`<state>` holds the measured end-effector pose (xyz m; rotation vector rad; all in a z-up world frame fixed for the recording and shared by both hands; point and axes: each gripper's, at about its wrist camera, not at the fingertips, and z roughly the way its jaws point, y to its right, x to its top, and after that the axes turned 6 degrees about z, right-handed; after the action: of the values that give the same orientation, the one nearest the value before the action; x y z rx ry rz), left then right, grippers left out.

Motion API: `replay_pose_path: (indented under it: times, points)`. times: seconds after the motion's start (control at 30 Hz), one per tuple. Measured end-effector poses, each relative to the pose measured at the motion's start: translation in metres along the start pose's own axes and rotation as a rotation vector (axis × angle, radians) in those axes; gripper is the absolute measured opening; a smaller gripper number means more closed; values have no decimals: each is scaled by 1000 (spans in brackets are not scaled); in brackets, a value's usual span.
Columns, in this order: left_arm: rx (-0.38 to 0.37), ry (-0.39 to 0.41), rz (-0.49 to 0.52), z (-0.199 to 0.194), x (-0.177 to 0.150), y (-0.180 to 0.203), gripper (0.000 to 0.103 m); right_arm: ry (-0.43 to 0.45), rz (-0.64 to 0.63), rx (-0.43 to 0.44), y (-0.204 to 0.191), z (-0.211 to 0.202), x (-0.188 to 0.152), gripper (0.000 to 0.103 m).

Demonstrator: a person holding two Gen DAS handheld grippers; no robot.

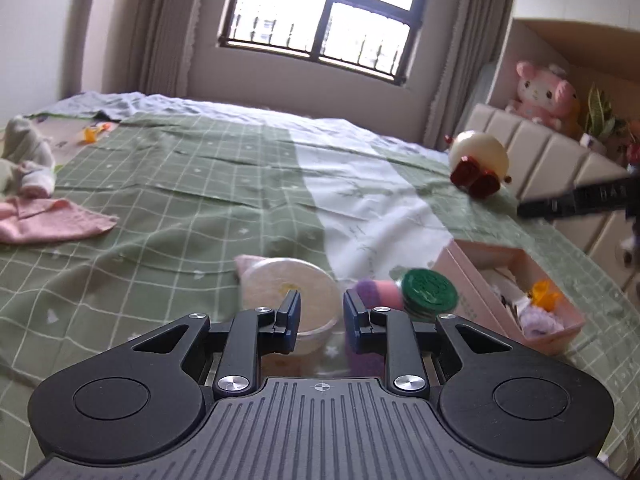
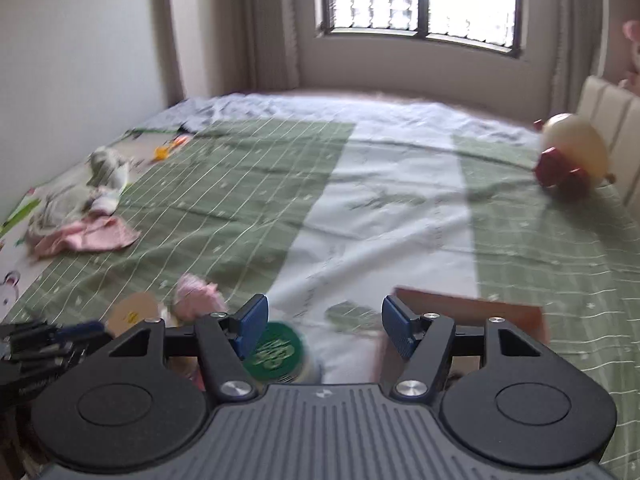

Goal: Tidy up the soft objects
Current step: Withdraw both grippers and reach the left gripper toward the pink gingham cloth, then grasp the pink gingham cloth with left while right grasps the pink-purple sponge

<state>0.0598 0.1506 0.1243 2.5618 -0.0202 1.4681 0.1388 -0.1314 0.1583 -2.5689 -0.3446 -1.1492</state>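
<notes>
My left gripper point(image 1: 320, 316) is open and empty, low over the green checked bedspread point(image 1: 168, 200). Just beyond its fingers lie a round clear container point(image 1: 288, 292), a purple and pink sock point(image 1: 378, 294) and a green-lidded jar point(image 1: 429, 290). A pink box point(image 1: 472, 276) with small soft items stands to the right. My right gripper point(image 2: 323, 326) is open and empty above the green-lidded jar point(image 2: 274, 354), with the pink box point(image 2: 472, 306) to its right. A pink sock point(image 2: 196, 294) lies to the left. Part of the right gripper shows in the left wrist view point(image 1: 576, 200).
A pink cloth point(image 1: 52, 220) and pale baby clothes point(image 1: 24, 156) lie at the bed's left side. A cream and red round toy point(image 1: 480, 164) sits by the padded headboard point(image 1: 560, 160). A pink plush point(image 1: 540, 92) sits on the shelf behind. An orange item point(image 1: 94, 132) lies far left.
</notes>
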Motion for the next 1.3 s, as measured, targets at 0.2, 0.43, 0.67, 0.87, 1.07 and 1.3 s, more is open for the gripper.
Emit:
replay_pose_path:
  times: [0.2, 0.43, 0.67, 0.87, 1.07, 1.3]
  points:
    - [-108, -108, 62, 30, 61, -36, 26, -84, -84, 0, -30, 23, -16, 64]
    - [-185, -477, 264, 136, 103, -19, 26, -83, -180, 13, -36, 27, -26, 64]
    - [-76, -674, 560, 220, 71, 11, 29, -101, -193, 40, -20, 36, -35, 64]
    - [75, -671, 654, 242, 60, -6, 31, -121, -262, 68, -27, 46, -55, 64]
    - [71, -575, 461, 243, 73, -44, 31, -112, -275, 130, -43, 46, -80, 64]
    - [18, -554, 254, 254, 76, -68, 39, -47, -253, 108, -59, 52, -105, 64]
